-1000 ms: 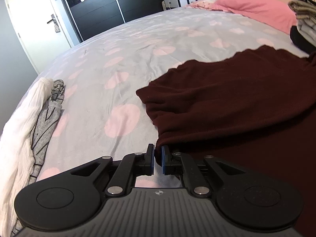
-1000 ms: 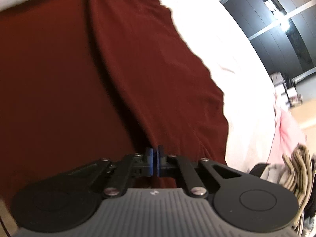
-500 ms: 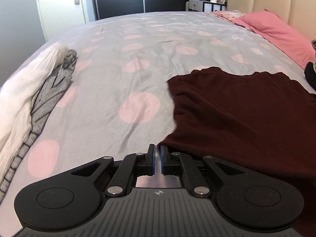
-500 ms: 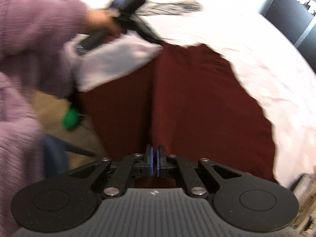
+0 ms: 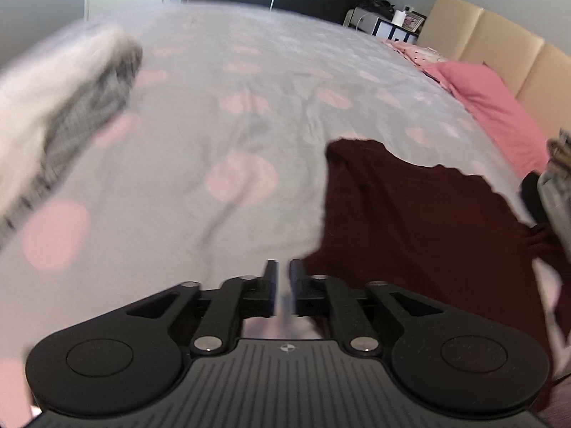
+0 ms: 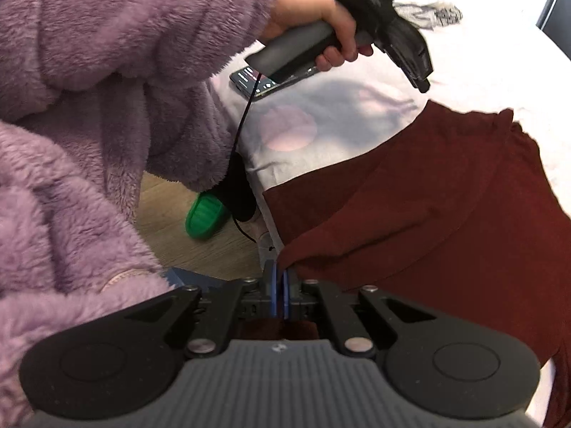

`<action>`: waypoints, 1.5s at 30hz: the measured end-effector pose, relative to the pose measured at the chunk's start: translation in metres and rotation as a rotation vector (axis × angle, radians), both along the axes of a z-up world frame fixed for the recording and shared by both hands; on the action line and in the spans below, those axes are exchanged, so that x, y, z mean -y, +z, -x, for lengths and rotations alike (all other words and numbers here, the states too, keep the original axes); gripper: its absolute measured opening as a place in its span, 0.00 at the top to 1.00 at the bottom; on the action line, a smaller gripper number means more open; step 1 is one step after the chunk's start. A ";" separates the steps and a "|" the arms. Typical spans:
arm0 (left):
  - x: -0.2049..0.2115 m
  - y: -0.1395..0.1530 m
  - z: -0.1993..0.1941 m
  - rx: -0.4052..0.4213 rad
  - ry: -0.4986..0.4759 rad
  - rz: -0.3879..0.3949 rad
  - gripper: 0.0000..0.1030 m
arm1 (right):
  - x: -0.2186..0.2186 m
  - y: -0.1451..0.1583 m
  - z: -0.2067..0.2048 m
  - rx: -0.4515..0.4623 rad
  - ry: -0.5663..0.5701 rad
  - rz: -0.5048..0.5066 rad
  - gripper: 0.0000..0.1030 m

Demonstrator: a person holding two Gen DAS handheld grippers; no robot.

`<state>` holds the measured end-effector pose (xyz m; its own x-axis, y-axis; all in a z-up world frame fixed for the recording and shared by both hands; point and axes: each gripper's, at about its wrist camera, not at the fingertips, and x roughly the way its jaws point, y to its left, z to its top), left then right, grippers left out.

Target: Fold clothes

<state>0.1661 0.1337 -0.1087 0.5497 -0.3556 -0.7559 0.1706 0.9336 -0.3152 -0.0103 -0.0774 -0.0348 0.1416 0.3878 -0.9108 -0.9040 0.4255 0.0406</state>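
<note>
My right gripper [image 6: 280, 278] pinches a fold of the maroon shirt [image 6: 446, 214] spread on the bed [image 5: 200, 135], my left gripper [image 5: 282, 278] narrowly parted and empty, blur obscuring the clothes pile [image 5: 64, 114].

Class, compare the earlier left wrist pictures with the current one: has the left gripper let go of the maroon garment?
Yes. The left gripper now stands slightly open over the bedspread, the maroon garment lying to its right.
</note>
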 end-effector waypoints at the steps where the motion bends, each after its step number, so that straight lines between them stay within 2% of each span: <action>1: 0.000 -0.002 0.000 -0.012 0.000 0.034 0.81 | -0.002 -0.001 0.001 -0.004 -0.003 0.002 0.96; 7: 0.009 -0.020 -0.006 -0.067 0.024 0.050 0.83 | 0.002 0.001 -0.002 -0.011 -0.017 0.008 0.95; 9: 0.009 -0.018 -0.006 -0.052 0.031 0.071 0.94 | 0.004 0.003 -0.001 -0.013 -0.016 0.007 0.95; 12: 0.012 -0.012 -0.005 -0.012 0.029 0.065 0.96 | 0.008 0.011 0.002 -0.023 -0.001 -0.003 0.95; 17: 0.014 -0.004 -0.008 0.010 0.034 0.057 0.96 | 0.000 0.021 0.006 -0.071 0.063 -0.033 0.95; 21: 0.015 -0.003 -0.010 0.007 0.032 0.051 0.96 | -0.024 0.007 0.000 -0.136 0.089 -0.043 0.95; 23: 0.015 -0.004 -0.010 0.006 0.032 0.048 0.96 | -0.038 -0.010 -0.004 -0.186 0.090 -0.042 0.95; 26: 0.015 -0.005 -0.010 0.003 0.032 0.044 0.96 | -0.052 -0.034 -0.003 -0.226 0.094 -0.005 0.90; 29: 0.015 -0.006 -0.010 0.000 0.032 0.041 0.96 | -0.049 -0.043 -0.004 -0.250 0.066 -0.006 0.86; 31: 0.015 -0.007 -0.010 -0.001 0.033 0.038 0.96 | -0.042 -0.037 -0.010 -0.228 0.037 -0.014 0.70; 37: 0.015 -0.009 -0.011 -0.007 0.033 0.031 0.96 | -0.016 -0.011 -0.064 -0.076 -0.080 0.027 0.68; 45: 0.014 -0.011 -0.012 -0.009 0.026 0.027 0.96 | 0.019 -0.007 -0.197 0.033 -0.356 -0.007 0.69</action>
